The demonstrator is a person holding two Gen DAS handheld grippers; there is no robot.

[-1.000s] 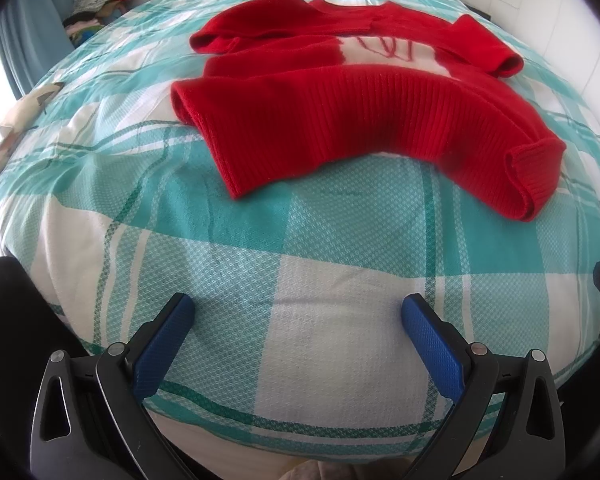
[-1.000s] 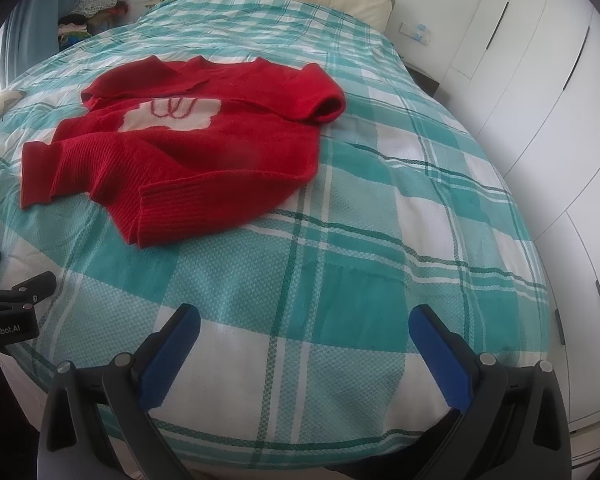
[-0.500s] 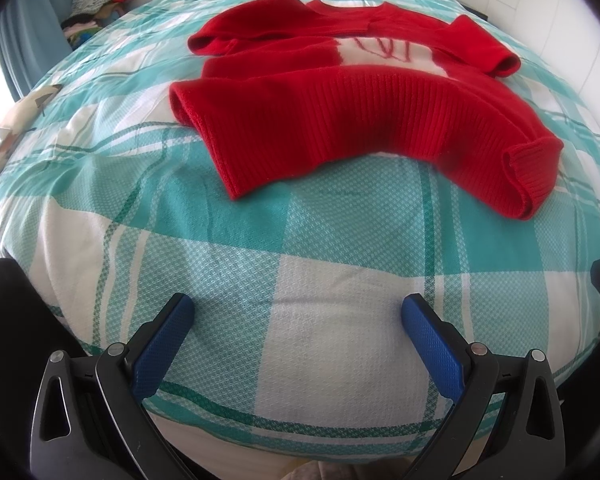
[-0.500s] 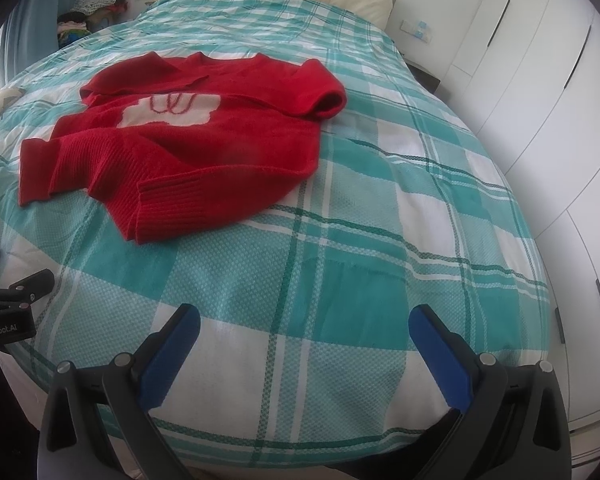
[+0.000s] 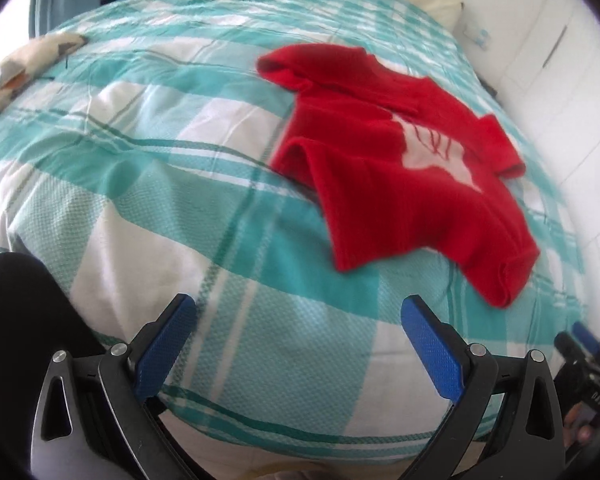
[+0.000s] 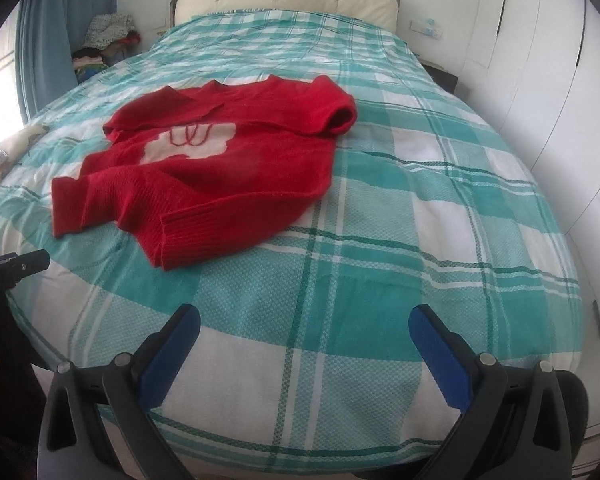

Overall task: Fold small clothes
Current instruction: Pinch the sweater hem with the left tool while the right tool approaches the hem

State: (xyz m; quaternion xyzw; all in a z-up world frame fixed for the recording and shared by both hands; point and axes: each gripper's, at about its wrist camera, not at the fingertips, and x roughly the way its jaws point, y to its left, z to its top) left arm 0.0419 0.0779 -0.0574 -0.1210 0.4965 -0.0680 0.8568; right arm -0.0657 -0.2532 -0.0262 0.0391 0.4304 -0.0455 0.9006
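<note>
A small red knit sweater [image 5: 400, 176] with a white patch on its chest lies loosely folded on the teal and white checked bedspread [image 5: 160, 184]. It also shows in the right wrist view [image 6: 220, 168], left of centre. My left gripper [image 5: 298, 320] is open and empty above the bed's near edge, short of the sweater's hem. My right gripper [image 6: 304, 328] is open and empty over the near edge, to the right of the sweater. The left gripper's body [image 6: 8, 272] shows at the left edge of the right wrist view.
White wardrobe doors [image 6: 548, 80] stand along the bed's right side. A cream headboard [image 6: 284, 0] is at the far end. A clothes pile [image 6: 104, 40] and a blue curtain [image 6: 44, 40] are at the far left. A patterned pillow [image 5: 28, 60] lies at the bed's left edge.
The left gripper has swung to the left and pulled back, so the sweater now sits to the right in its view. The right gripper has drawn back a little. The sweater has not moved.
</note>
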